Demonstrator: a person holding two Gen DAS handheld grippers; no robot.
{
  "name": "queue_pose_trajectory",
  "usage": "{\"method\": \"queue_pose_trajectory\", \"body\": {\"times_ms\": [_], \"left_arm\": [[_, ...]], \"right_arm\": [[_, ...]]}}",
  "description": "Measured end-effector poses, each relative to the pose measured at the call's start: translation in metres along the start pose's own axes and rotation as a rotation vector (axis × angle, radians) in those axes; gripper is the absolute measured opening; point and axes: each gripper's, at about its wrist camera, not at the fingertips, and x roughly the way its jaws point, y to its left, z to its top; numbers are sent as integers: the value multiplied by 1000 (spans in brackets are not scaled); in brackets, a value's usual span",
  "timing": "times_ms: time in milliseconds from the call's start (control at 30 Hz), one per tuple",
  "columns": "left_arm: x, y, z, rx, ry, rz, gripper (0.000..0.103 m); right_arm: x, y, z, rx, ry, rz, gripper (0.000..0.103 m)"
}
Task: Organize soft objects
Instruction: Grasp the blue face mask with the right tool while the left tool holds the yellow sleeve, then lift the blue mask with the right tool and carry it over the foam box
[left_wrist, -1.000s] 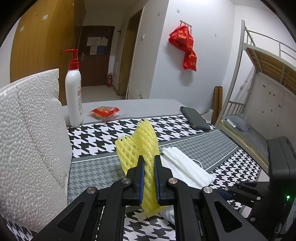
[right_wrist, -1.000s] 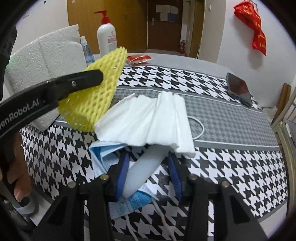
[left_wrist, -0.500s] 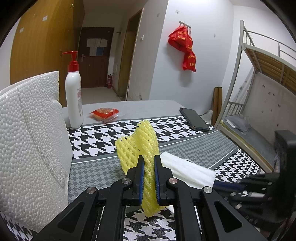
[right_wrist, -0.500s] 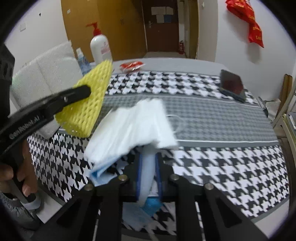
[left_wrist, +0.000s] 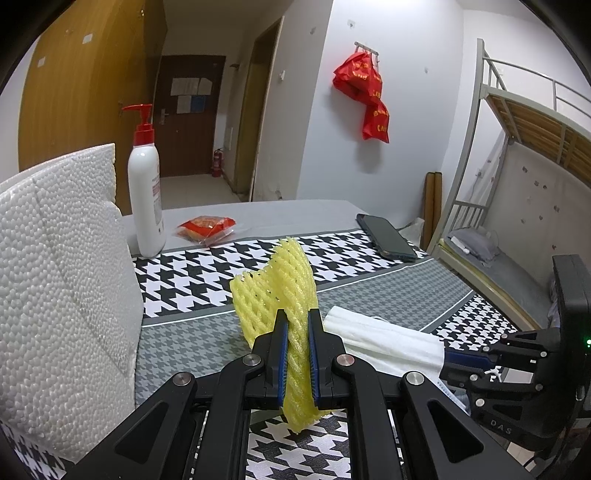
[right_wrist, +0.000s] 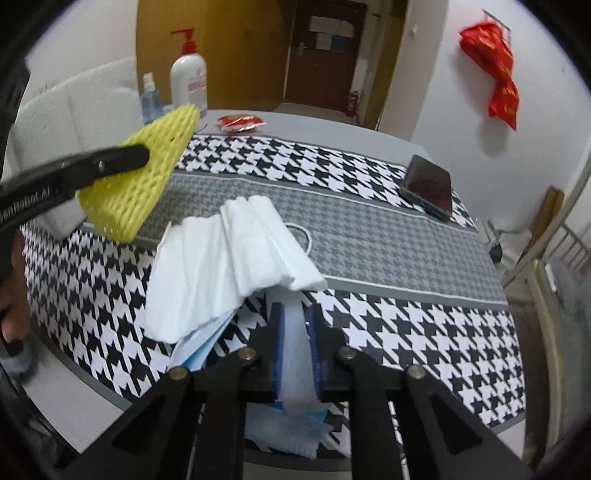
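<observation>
A yellow foam net sleeve (left_wrist: 280, 280) is pinched between the blue pads of my left gripper (left_wrist: 297, 321), which is shut on it and holds it upright above the table. In the right wrist view the same sleeve (right_wrist: 144, 184) hangs at the left. My right gripper (right_wrist: 297, 314) is shut on the near edge of a stack of face masks (right_wrist: 229, 258), white on top and blue beneath. The stack droops to the left over the houndstooth cloth. From the left wrist view, the masks (left_wrist: 380, 339) lie just right of the sleeve, with the right gripper (left_wrist: 448, 360) on them.
A white foam block (left_wrist: 55, 277) stands at the left, with a pump bottle (left_wrist: 146, 192) behind it. A red snack packet (left_wrist: 207, 227) and a black phone (left_wrist: 388, 238) lie at the far side. A bunk bed (left_wrist: 517, 147) stands to the right. A hand (right_wrist: 13, 295) shows at the left edge.
My right gripper has gone from open around the masks to shut on them, and the stack has lifted and swung left. The left gripper and the yellow sleeve have stayed put.
</observation>
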Motion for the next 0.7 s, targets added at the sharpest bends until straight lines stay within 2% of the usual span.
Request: {"method": "queue_pose_trajectory", "body": {"times_ms": [100,167,233,367,500,633,700], "left_arm": [[0,0,0,-2,1,0,10],[1,0,0,0,3,0,10],[1,0,0,1,5,-1,10],[1,0,0,1,3,-2,10],[1,0,0,5,3,-4,10],[2,-1,0,4,8,-4,10],[1,-1,0,5,6,-4,10]], "right_arm": [[-4,4,-1,-17,-1,37,18],[-6,6,-2,-28,-4,59,28],[-6,8,-3,-47,-4,68,31],[3,1,-3,-39,26,47,31],[10,-3,-5,-20,62,100,31],[10,0,-5,-30,59,116,30],[11,-1,-5,-19,63,129,25]]}}
